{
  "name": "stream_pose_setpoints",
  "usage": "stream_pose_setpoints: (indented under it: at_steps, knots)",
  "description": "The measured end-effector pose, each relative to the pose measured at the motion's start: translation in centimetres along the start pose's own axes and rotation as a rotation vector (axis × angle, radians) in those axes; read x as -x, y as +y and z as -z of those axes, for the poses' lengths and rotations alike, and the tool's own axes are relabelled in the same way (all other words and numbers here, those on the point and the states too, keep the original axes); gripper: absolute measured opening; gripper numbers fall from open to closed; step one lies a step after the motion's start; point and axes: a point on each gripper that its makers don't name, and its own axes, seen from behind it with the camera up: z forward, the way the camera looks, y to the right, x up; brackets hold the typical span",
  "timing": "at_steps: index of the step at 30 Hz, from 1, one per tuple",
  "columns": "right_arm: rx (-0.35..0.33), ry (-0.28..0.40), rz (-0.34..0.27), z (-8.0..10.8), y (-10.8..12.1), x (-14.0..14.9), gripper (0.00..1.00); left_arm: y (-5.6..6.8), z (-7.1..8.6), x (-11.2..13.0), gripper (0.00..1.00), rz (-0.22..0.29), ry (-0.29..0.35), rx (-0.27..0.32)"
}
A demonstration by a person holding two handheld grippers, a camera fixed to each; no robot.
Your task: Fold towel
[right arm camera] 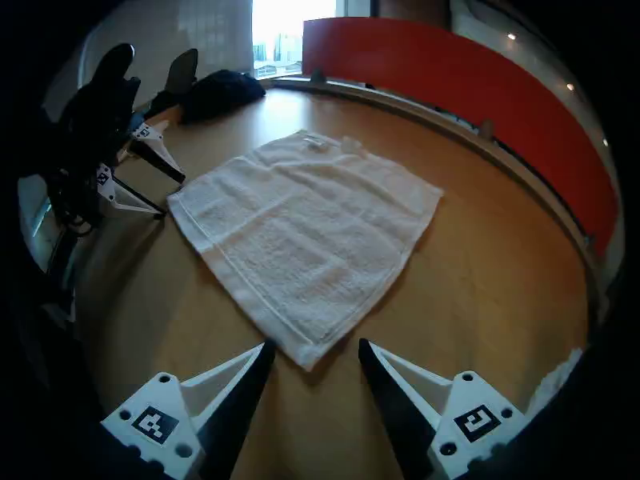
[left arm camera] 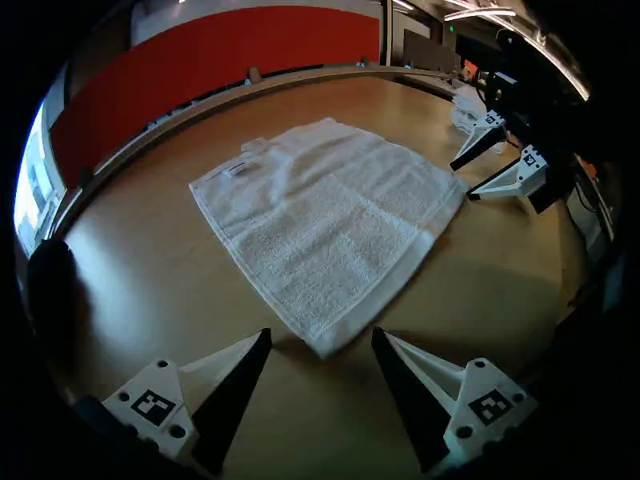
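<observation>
Towel lies flat on the smooth wood table, centre; white terry w/ a flatter border band — soft, light, limp, so I reckon it'll drape and sag when lifted. Left gripper spread wide, holding nothing, a towel corner at 12 o'clock just off its tips; right gripper likewise released — another corner dead ahead. I'd pinch corners thru the hem.

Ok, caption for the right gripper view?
Open right gripper at the corner of a white towel spread on a wooden table.
</observation>
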Motion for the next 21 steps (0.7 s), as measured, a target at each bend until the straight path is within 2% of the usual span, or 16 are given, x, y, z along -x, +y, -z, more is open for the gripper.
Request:
stream_pose_setpoints:
  at_steps: [5,15,21]
  knots:
    - [-0.012,-0.009,0.005,-0.05,-0.15,0.19,0.71,0.13,-0.05,0.10,0.89,0.018,-0.010,0.008]
    - [-0.035,-0.016,0.008,0.03,-0.39,0.18,0.59,0.38,-0.17,0.15,0.81,0.022,-0.024,0.009]
    - [-0.044,-0.020,0.018,-0.11,-0.53,0.10,0.42,0.54,-0.25,0.10,0.76,0.023,-0.028,0.009]
